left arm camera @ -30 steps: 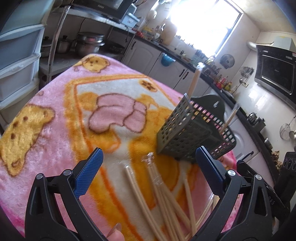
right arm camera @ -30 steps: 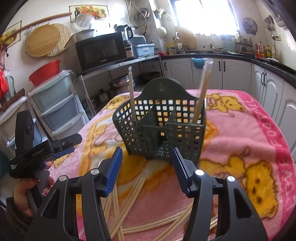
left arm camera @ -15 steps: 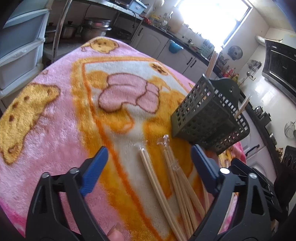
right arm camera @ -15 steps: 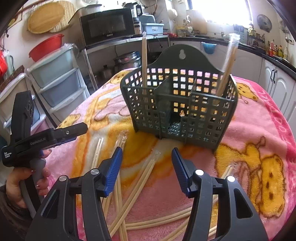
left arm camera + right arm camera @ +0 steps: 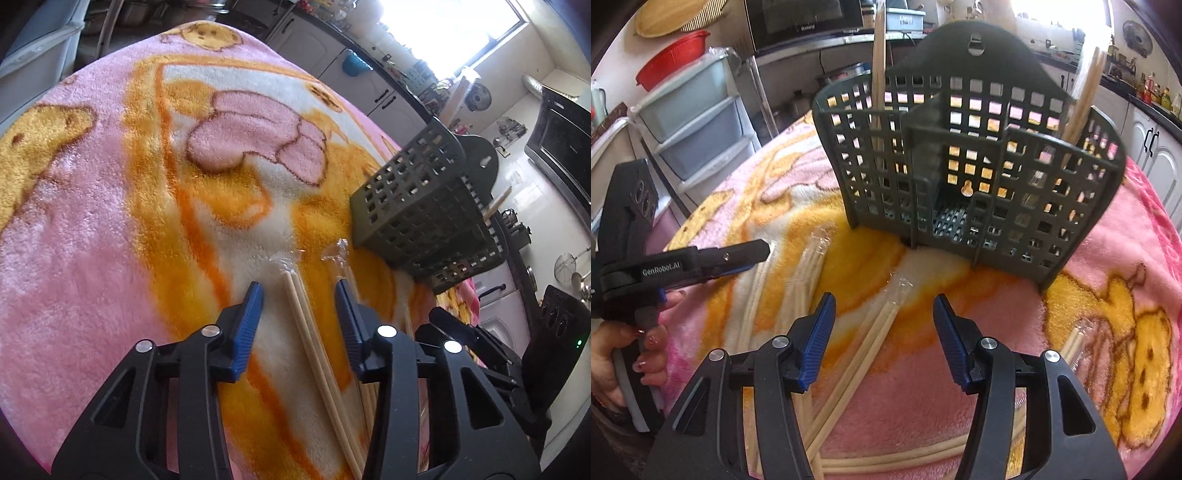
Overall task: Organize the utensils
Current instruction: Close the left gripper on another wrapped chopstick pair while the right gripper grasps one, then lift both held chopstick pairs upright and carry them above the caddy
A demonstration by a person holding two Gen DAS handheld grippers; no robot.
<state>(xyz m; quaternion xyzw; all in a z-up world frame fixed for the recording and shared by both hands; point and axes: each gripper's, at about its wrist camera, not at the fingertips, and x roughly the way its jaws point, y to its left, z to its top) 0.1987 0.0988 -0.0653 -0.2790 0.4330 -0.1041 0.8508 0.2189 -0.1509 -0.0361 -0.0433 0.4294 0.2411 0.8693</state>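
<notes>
The left gripper (image 5: 299, 295) is closing its jaws around 1 wrapped chopstick pair (image 5: 306, 325) lying on the fleece blanket (image 5: 92, 221); the pads are not yet touching it. This looks like the pick-up step; next, it probably needs a firm pinch, then a lift toward the slotted utensil basket (image 5: 417, 206). The right gripper (image 5: 884, 314) hovers half-open and empty over another wrapped pair (image 5: 875, 332). Loose chopsticks (image 5: 798, 280) crowd close beside, risking a double grab.
</notes>
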